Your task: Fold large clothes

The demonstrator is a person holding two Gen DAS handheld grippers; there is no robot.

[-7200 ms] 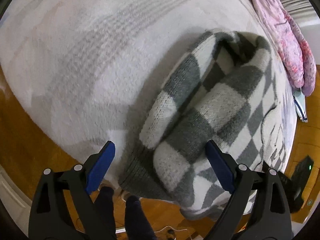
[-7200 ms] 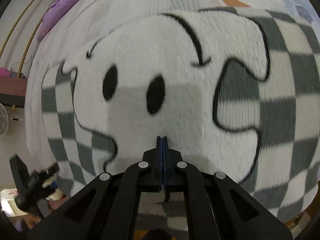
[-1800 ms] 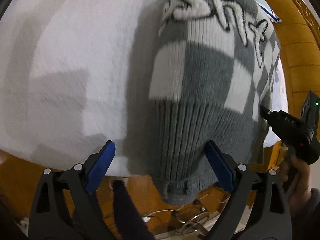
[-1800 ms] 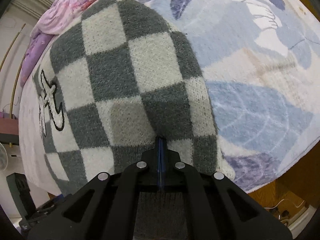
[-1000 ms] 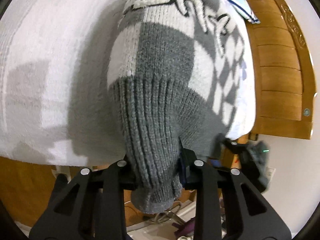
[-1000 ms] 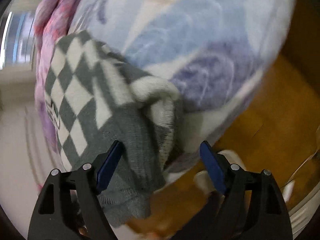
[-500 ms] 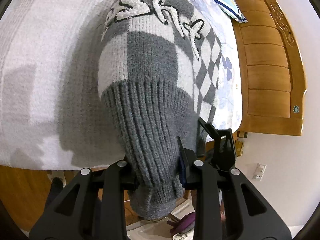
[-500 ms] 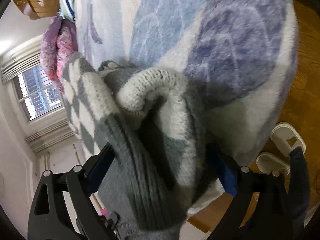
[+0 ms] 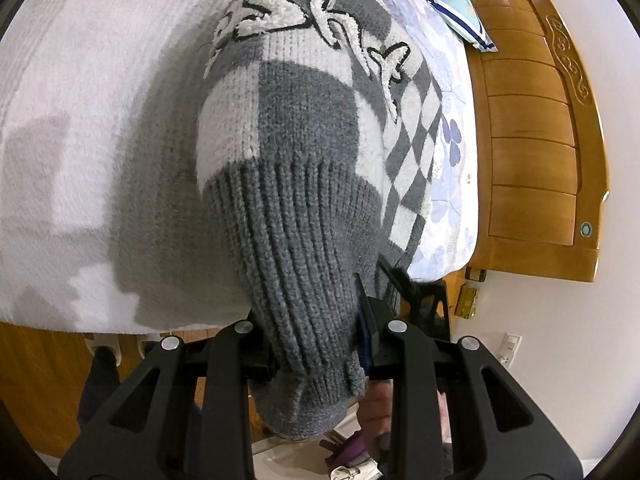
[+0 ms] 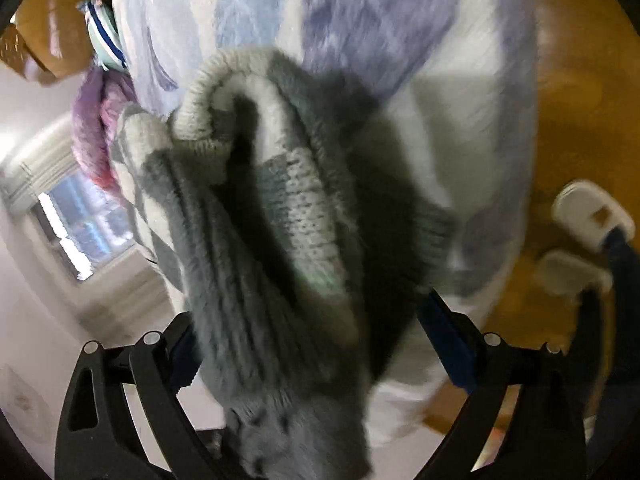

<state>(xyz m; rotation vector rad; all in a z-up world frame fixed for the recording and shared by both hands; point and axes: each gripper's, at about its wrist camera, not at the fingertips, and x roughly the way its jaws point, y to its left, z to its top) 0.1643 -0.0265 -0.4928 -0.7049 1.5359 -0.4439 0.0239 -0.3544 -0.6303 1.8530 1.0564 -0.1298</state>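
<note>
A bed [image 9: 80, 160] under a white fleecy cover filled most of the left wrist view, with a carved wooden headboard [image 9: 532, 160] to the right and a pale wall below it. A blue-flowered blanket [image 10: 360, 20] covered the bed in the right wrist view, with a window [image 10: 80, 220] off to the left and wooden floor [image 10: 568, 80] to the right. The person's two white slippers [image 10: 592, 216] stood on that floor beside the bed.

The sweater [image 9: 304, 120], checked grey and white with raised white lettering, lay on the bed and hung over its near edge. The left gripper [image 9: 316, 344] was clenched on the sweater's ribbed grey hem, the knit bunched between both fingers and drooping below them.

The right gripper [image 10: 308, 344] had just been opening and stood released, jaws wide. A fold of the same sweater lay between them; the right blue pad [image 10: 448, 344] was clear of the cloth, while the left pad was mostly hidden behind the knit. That view was blurred. A striped pillow [image 9: 460, 16] lay near the headboard.
</note>
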